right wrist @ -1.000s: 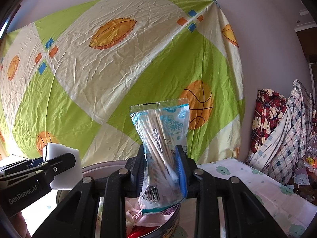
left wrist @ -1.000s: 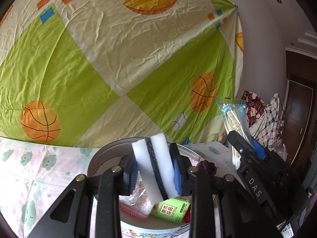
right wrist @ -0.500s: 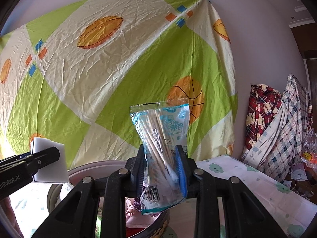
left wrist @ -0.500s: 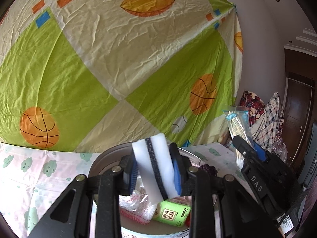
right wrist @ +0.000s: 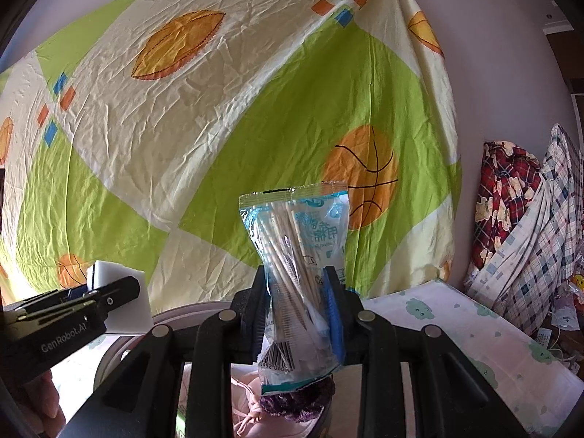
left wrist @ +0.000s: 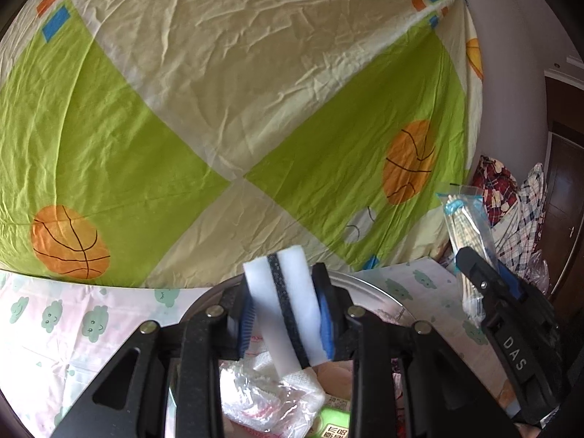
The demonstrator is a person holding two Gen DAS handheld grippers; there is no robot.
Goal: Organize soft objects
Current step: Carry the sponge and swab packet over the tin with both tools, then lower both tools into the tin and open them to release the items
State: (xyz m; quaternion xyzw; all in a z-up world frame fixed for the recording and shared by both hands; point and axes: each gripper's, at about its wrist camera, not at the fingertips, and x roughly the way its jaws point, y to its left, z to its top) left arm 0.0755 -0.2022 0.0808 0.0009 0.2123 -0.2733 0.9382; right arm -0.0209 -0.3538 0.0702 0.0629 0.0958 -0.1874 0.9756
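Foam gives under the left gripper (left wrist: 288,323): its jaws are clamped on a white sponge with a dark middle layer (left wrist: 283,301), light and springy, best pinched across its flat faces as it is now. The sponge stands nearly upright, long axis tipped slightly left at the top, above the round metal basin (left wrist: 379,292). The right gripper (right wrist: 297,308) is clamped on a crinkly plastic pack of cotton swabs (right wrist: 295,252) — light, probably slippery, squeezed at its waist. Its long axis runs vertical, sealed edge up, barcode end down, over a purple knitted item (right wrist: 297,403) in the basin.
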